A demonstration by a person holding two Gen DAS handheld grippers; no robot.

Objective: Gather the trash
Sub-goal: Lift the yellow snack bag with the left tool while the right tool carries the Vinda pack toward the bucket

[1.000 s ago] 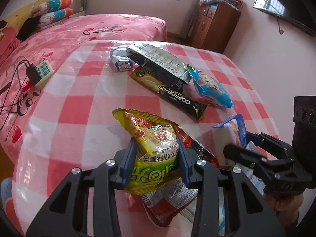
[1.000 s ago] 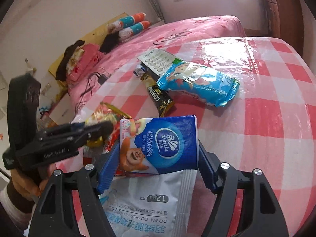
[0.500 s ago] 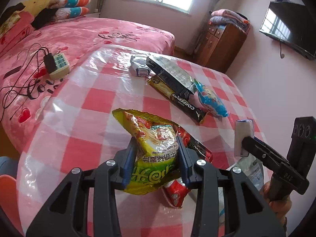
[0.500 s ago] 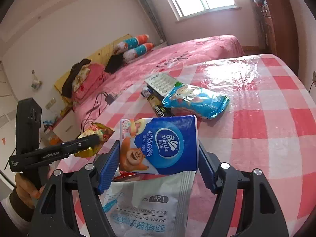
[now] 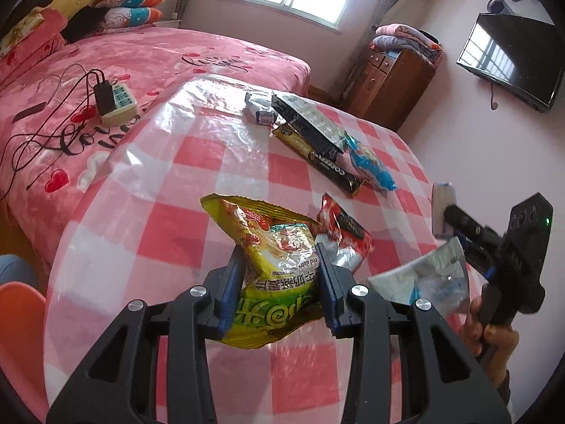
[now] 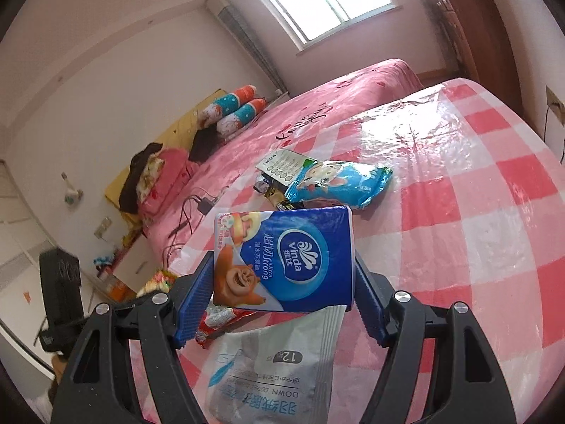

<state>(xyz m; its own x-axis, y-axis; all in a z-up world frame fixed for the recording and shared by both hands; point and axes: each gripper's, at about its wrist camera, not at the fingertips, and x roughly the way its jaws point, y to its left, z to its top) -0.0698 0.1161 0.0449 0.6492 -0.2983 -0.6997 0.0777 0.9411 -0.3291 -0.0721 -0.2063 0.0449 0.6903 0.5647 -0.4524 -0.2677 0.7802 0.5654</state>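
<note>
Nearest me, the left tool [image 5: 280,284] is clamping the yellow snack bag [image 5: 272,272] and the right tool [image 6: 282,293] is gripping the blue tissue pack [image 6: 289,258], both above the checked surface [image 5: 169,190]. Beyond, 4 wrappers [image 5: 332,162] are waiting; carrying steadily should prevent drops.

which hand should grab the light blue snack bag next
Neither is free: left tool grips the yellow noodle bag, right tool the tissue pack. Right sits nearer the light blue snack bag.

Seven pieces of trash: one yellow-green crinkled snack bag [image 5: 279,275], one red foil wrapper [image 5: 344,231], one blue tissue pack [image 6: 286,261], one grey-white pouch [image 6: 279,364], one black coffee sachet [image 5: 328,162], one blue cartoon packet [image 6: 339,183], one silver-black printed pouch [image 5: 307,123]. Two tongs.
</note>
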